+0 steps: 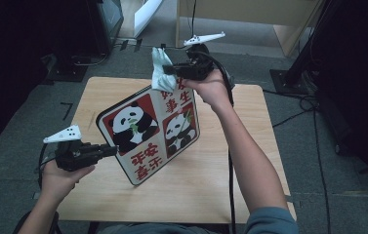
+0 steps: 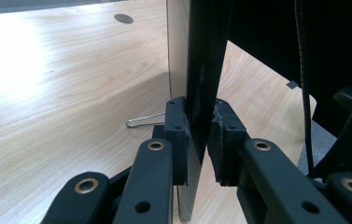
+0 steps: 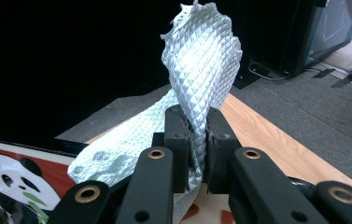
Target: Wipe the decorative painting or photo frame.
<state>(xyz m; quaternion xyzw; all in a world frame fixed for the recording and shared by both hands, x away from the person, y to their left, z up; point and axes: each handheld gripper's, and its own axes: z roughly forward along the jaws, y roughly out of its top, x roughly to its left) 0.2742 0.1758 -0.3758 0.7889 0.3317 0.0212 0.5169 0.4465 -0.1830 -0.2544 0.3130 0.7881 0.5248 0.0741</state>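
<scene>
A panda picture board (image 1: 150,134), red and white with a black rim, stands tilted on the wooden table (image 1: 211,195). My left gripper (image 1: 109,150) is shut on the board's left edge; in the left gripper view the board (image 2: 197,56) runs edge-on between the pads (image 2: 177,135). Above the board's far top corner my right gripper (image 1: 168,69) is shut on a pale green waffle cloth (image 1: 161,69). In the right gripper view the cloth (image 3: 201,60) sticks up from between the jaws and drapes down onto the board (image 3: 19,172).
A thin wire clip (image 2: 143,121) lies on the table beside the board. Dark equipment stands (image 1: 74,68) and cables (image 1: 298,114) ring the table on the grey carpet, with a light wooden desk (image 1: 250,14) beyond the far edge.
</scene>
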